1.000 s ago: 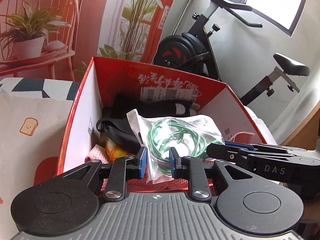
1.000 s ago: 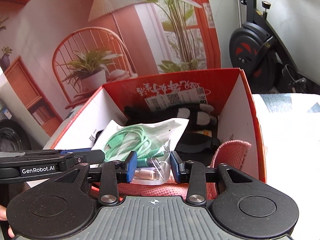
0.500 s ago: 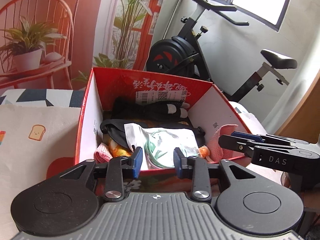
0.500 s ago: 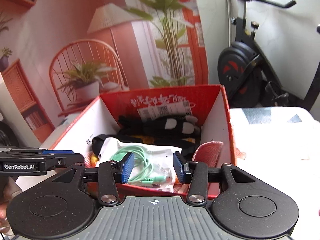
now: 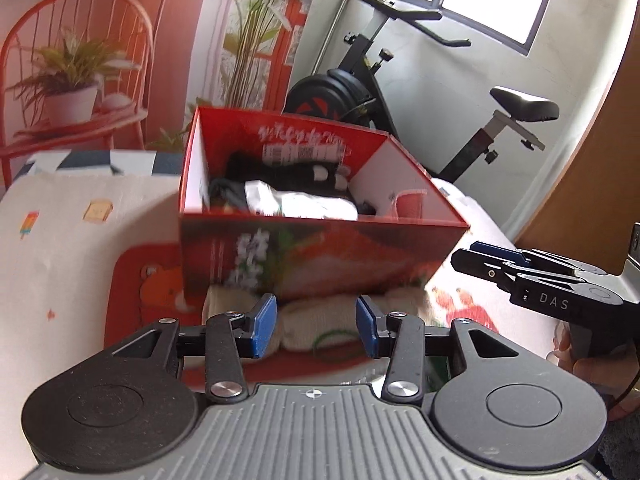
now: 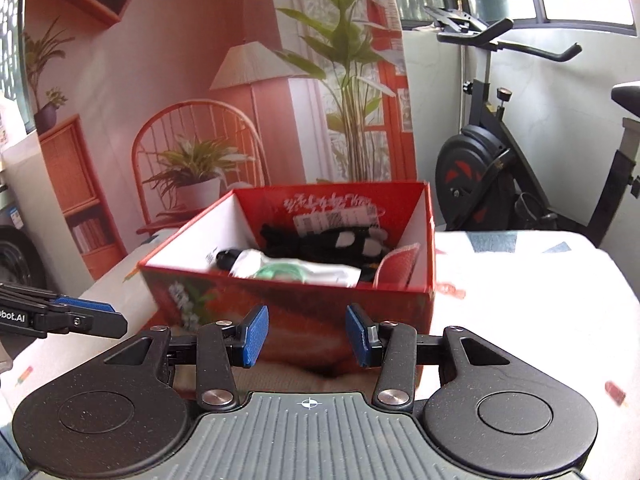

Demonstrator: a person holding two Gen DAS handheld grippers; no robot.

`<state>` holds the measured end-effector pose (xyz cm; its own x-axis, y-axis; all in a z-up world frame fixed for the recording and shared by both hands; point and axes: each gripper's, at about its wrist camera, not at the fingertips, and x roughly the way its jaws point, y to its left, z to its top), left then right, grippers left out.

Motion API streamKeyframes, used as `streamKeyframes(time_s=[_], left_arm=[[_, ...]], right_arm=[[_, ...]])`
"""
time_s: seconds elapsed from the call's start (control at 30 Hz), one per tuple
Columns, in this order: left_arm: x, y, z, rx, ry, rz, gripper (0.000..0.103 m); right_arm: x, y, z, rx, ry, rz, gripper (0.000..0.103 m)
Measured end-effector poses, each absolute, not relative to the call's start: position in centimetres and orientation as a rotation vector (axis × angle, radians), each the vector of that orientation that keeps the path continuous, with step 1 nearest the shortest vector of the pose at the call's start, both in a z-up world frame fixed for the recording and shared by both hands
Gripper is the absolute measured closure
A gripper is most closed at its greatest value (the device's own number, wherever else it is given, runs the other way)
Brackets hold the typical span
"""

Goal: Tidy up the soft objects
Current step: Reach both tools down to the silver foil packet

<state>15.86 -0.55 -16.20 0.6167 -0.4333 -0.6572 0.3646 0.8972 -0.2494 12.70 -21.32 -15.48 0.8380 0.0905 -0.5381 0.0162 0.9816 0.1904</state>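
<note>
A red cardboard box [image 5: 304,256] stands on the bed cover; it also shows in the right wrist view [image 6: 304,308]. Inside lie a clear bag with a green cable [image 6: 296,270], black gloves [image 6: 328,240] and a pink knitted piece [image 6: 396,266]. A cream knitted cloth [image 5: 320,320] with a green band lies on the cover in front of the box. My left gripper [image 5: 316,326] is open and empty just above that cloth. My right gripper [image 6: 306,336] is open and empty, facing the box's front wall.
An exercise bike [image 5: 400,88] stands behind the box to the right. A printed backdrop with a chair and plants [image 6: 200,152] hangs behind. The patterned bed cover [image 5: 72,240] spreads to the left and the right [image 6: 540,280].
Both grippers have pulled back out of the box and dropped low in front of it. The bag with the green cable, earlier between the fingers, now lies in the box. Both jaws have opened wider.
</note>
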Motion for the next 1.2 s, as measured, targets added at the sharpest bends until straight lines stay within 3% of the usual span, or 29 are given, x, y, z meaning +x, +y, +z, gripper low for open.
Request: streamKeyframes(time_s=[0.5, 0.93, 1.03, 1.2], left_arm=[[12.6, 2.6, -23.6, -0.22, 0.964, -0.332, 0.057], [12.4, 2.3, -24.4, -0.203, 0.956, -0.327, 0.057], [12.4, 2.7, -24.0, -0.219, 0.95, -0.308, 0.057], [12.5, 4.4, -23.7, -0.267, 0.94, -0.253, 0.056]], right_arm=[[8.7, -17.7, -23.0, 0.253, 0.776, 0.074, 0.062], [6.9, -23.6, -25.6, 0.469, 0.796, -0.145, 0.062], [7.2, -22.7, -25.4, 0.443, 0.811, -0.107, 0.054], [7.5, -21.4, -25.3, 0.407, 0.85, -0.072, 0.053]])
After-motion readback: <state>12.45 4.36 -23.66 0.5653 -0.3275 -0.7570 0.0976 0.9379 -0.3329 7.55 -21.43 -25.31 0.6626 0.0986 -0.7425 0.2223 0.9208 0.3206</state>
